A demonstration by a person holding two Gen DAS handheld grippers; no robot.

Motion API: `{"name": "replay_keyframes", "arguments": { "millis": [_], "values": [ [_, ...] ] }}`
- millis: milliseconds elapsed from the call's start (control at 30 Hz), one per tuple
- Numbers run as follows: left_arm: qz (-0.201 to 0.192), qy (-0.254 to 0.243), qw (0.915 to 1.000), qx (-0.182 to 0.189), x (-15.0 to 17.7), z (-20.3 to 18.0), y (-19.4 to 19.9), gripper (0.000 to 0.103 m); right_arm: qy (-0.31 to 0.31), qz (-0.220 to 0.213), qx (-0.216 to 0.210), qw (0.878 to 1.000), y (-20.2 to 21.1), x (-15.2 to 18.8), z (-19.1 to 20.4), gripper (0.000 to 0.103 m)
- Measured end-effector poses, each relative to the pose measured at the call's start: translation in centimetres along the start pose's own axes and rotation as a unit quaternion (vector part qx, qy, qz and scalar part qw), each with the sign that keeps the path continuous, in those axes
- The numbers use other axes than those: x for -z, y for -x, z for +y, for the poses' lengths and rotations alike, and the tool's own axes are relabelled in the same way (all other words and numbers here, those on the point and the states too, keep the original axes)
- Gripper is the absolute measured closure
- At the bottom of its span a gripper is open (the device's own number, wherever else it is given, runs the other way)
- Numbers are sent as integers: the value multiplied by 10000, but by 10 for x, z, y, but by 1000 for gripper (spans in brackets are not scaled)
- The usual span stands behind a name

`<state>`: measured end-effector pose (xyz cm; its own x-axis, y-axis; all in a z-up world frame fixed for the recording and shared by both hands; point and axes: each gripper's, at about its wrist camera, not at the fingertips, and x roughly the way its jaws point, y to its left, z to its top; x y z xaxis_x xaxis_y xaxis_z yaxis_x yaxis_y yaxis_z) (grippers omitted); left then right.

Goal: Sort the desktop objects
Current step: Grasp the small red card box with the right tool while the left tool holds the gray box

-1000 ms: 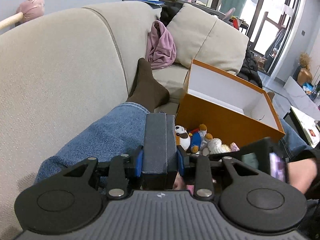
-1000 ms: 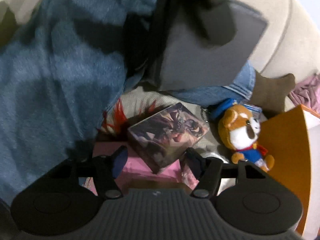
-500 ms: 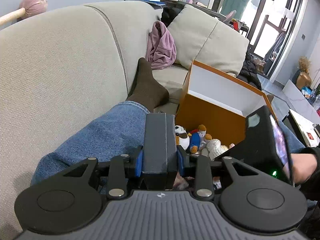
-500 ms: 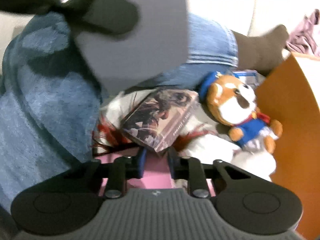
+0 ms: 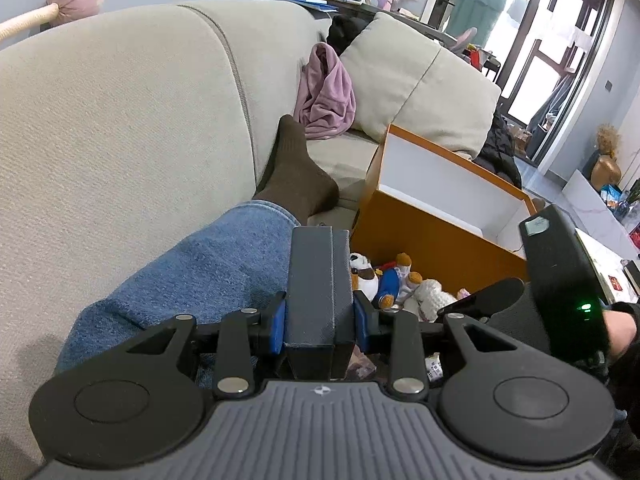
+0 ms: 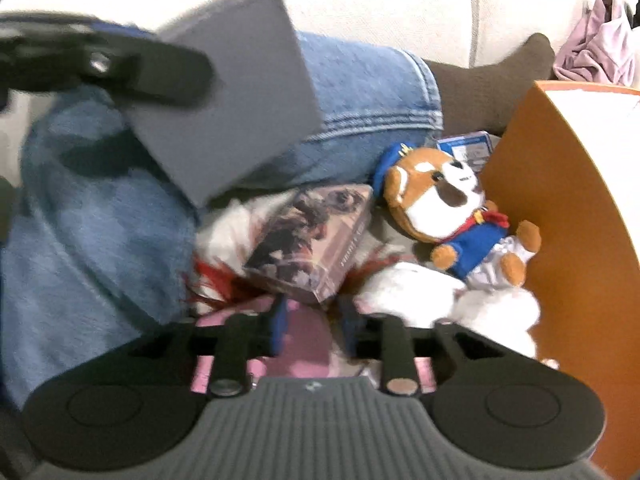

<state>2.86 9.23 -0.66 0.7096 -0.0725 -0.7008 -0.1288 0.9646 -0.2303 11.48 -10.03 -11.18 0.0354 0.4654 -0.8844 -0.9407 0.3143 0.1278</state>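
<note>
- Picture box [image 6: 310, 236] lies just ahead of your right claw [image 6: 312, 320], long side tilted, corner toward you.
- Right jaws just spread wider, holding nothing.
- Left claw [image 5: 319, 316] pinches the grey box [image 5: 318, 288].
- Orange box [image 6: 580, 220] waits to the right.

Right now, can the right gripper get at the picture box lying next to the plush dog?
Probably yes. The right gripper has open, empty jaws just short of the picture box, whose near corner is bare. The plush dog lies aside.
</note>
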Motion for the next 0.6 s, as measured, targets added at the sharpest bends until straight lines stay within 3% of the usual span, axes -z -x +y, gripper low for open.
{"name": "replay_keyframes", "arguments": {
  "millis": [133, 267, 367, 600],
  "values": [
    [19, 31, 10000, -3, 0, 0, -1, 65, -87, -159, 168, 9997, -15, -13, 28, 34],
    [26, 61, 10000, -5, -1, 1, 0, 65, -804, -109, -145, 9966, -34, -16, 13, 36],
    [21, 73, 10000, -2, -1, 1, 0, 65, -1315, -48, -459, 9902, -49, -17, -1, 44],
    [27, 91, 10000, -12, 0, 1, -1, 65, -1771, -362, -658, 9813, -45, -20, -18, 59]
  ]
}}
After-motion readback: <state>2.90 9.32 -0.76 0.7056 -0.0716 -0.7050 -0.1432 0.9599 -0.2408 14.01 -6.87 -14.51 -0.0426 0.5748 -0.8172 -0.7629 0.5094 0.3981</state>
